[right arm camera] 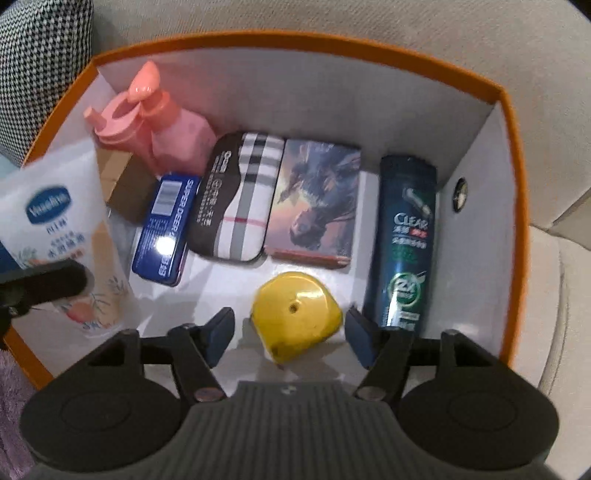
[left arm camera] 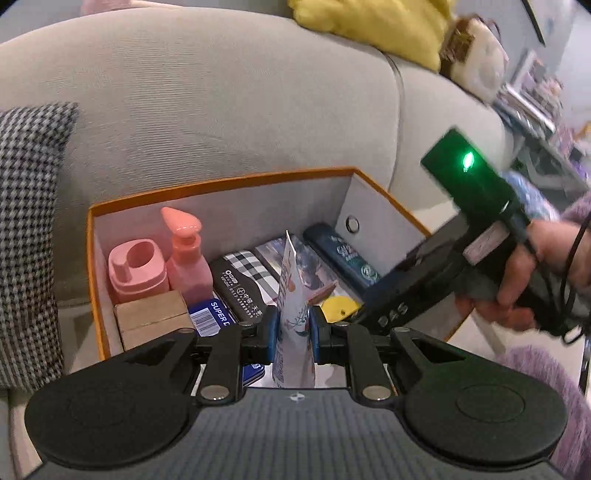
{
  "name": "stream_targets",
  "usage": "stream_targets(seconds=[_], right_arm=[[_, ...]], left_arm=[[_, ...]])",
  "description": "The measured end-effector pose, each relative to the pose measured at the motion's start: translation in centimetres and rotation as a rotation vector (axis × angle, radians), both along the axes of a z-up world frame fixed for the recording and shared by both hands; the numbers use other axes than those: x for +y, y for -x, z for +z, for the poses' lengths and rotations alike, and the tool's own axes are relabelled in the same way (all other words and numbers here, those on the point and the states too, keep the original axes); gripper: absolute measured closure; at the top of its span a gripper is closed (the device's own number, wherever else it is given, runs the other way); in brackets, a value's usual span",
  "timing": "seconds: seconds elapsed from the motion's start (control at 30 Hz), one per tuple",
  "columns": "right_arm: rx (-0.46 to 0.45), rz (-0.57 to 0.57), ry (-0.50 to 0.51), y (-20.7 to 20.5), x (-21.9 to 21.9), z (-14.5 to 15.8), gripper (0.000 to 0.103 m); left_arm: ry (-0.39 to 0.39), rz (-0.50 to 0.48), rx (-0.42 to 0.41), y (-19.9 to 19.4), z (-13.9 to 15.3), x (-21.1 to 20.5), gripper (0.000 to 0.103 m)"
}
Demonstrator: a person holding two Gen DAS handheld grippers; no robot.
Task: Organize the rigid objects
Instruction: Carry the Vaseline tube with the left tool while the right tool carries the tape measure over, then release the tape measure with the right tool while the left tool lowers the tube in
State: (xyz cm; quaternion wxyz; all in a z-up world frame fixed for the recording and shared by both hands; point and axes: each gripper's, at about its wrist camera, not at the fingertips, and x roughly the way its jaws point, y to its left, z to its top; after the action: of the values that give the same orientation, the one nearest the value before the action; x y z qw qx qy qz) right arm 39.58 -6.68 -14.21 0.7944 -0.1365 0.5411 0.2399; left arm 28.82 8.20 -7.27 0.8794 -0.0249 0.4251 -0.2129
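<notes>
Left wrist: low, near, facing the sofa (left arm camera: 221, 110).
Right wrist: close above, facing down.
Shared: orange box (left arm camera: 221, 182) (right arm camera: 295, 38).

support: grey sofa (left arm camera: 221, 110) | on it: orange-rimmed box (right arm camera: 511, 155) mid-frame | checked cushion (left arm camera: 26, 229) left edge | yellow cushion (left arm camera: 369, 22) top right

Soft, even indoor light fills both views, bright enough to read labels, with weak shadows pooling under the things in the orange-rimmed box (right arm camera: 511, 155). A hard white glare spot sits on the blue tin (right arm camera: 162, 229), and the yellow object (right arm camera: 295, 314) carries a duller sheen. A green lamp glows on the right tool (left arm camera: 467, 162) — smeared by motion. The far right room is blurred; the white tube (right arm camera: 62, 229) is soft too. Fisheye bending curves the box rim, and corners go black.
</notes>
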Motion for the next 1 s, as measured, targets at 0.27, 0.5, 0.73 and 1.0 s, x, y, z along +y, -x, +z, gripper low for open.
stream_targets(seconds=[0.27,0.5,0.73,1.0], right_arm=[[-0.175,-0.013,-0.103,2.5,-1.5,4.2,0.036],[-0.288,-0.042,-0.125,3.4,-2.8,6.7,0.040],[-0.295,0.008,-0.157,3.8,-3.3,6.8,0.042],[-0.170,0.004,-0.286,3.5,-2.9,6.3,0.054]], left_arm=[[-0.213,-0.290,0.064,-1.7,0.2,-3.2,0.084],[-0.254,-0.384,0.170,-3.1,-1.9,-5.6,0.083],[-0.140,-0.364,0.240,-3.9,-3.0,-6.1,0.080],[-0.122,-0.308,0.221,-3.4,-2.4,-5.4,0.065]])
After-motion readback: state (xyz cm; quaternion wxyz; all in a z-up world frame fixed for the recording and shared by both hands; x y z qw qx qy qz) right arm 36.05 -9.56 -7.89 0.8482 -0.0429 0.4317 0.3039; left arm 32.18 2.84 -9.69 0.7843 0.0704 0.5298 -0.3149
